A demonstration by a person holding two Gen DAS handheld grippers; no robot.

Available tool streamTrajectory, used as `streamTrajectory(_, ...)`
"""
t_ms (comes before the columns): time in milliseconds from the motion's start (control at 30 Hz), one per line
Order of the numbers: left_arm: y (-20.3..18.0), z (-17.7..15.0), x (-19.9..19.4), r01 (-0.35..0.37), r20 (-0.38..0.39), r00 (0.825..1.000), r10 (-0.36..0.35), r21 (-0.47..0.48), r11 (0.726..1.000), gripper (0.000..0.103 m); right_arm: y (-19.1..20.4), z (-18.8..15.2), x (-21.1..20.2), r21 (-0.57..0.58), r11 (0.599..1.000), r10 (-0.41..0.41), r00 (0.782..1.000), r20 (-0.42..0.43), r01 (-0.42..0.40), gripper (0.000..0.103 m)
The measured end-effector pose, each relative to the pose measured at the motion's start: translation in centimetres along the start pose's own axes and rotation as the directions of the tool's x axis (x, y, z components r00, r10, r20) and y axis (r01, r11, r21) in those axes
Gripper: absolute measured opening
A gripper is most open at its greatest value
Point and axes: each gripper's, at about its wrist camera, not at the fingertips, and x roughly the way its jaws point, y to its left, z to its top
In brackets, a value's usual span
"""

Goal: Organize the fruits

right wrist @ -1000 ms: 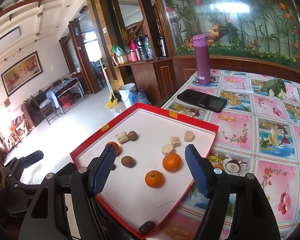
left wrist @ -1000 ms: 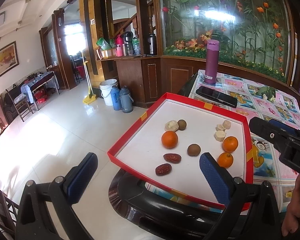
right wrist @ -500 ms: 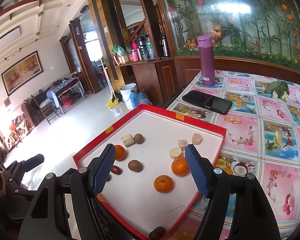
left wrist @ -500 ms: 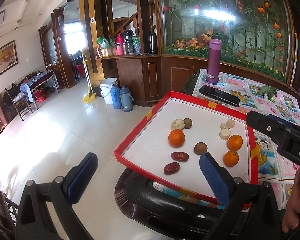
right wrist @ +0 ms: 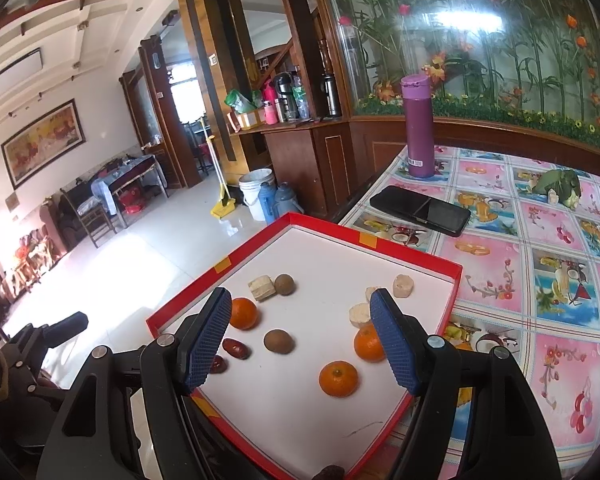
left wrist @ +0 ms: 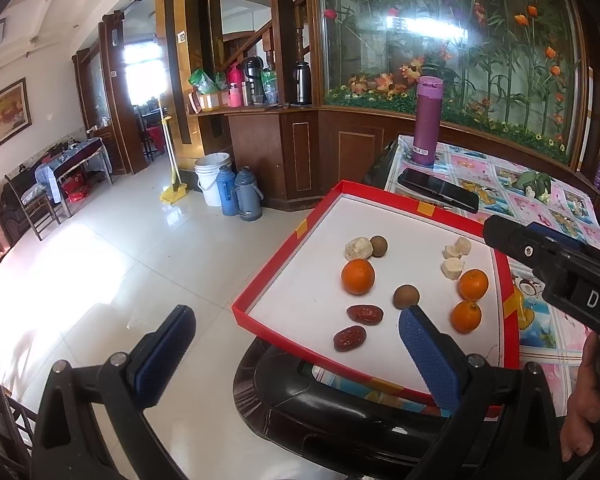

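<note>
A red-rimmed white tray [left wrist: 296, 236] [right wrist: 456, 276] sits at the table corner. It holds three oranges [left wrist: 357, 276] [right wrist: 338, 378], two brown kiwis [left wrist: 406, 296] [right wrist: 279, 341], two red dates [left wrist: 365, 314] [right wrist: 235, 348] and pale banana chunks [left wrist: 357, 248] [right wrist: 403, 285]. My left gripper [left wrist: 296, 354] is open and empty, near the tray's near-left edge. My right gripper [right wrist: 300, 340] is open and empty above the tray; it also shows in the left wrist view [left wrist: 556, 264].
A black phone [right wrist: 420, 210] and a purple bottle [right wrist: 419, 142] lie beyond the tray on the patterned tablecloth [right wrist: 540, 280]. A black chair back [left wrist: 340, 412] is under the tray's near edge. The floor drops off to the left. One date [right wrist: 332, 473] lies outside the tray's near corner.
Both grippers have moved forward, closer to the tray; the fruit appears larger and lower in both views. Both grippers stay open. No fruit has moved.
</note>
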Motion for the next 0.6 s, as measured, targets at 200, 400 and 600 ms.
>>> streamTrajectory(200, 0.11, 0.08, 0.0, 0.006, -0.002, 1.0, -0.006, -0.003, 1.0, 0.103, -0.25, 0.07, 0.11, 0.011, 1.0, -0.009, 1.0, -0.001, 0.009, 0.071)
streamTrajectory(400, 0.21, 0.03, -0.09, 0.009, -0.005, 1.0, -0.009, -0.002, 1.0, 0.103, -0.27, 0.11, 0.2, 0.012, 1.0, -0.009, 1.0, -0.003, 0.009, 0.071)
streamTrajectory(600, 0.42, 0.11, 0.12, 0.014, -0.017, 1.0, -0.015, -0.004, 1.0, 0.103, -0.12, 0.09, 0.31, -0.002, 1.0, -0.017, 1.0, 0.0, 0.017, 0.071)
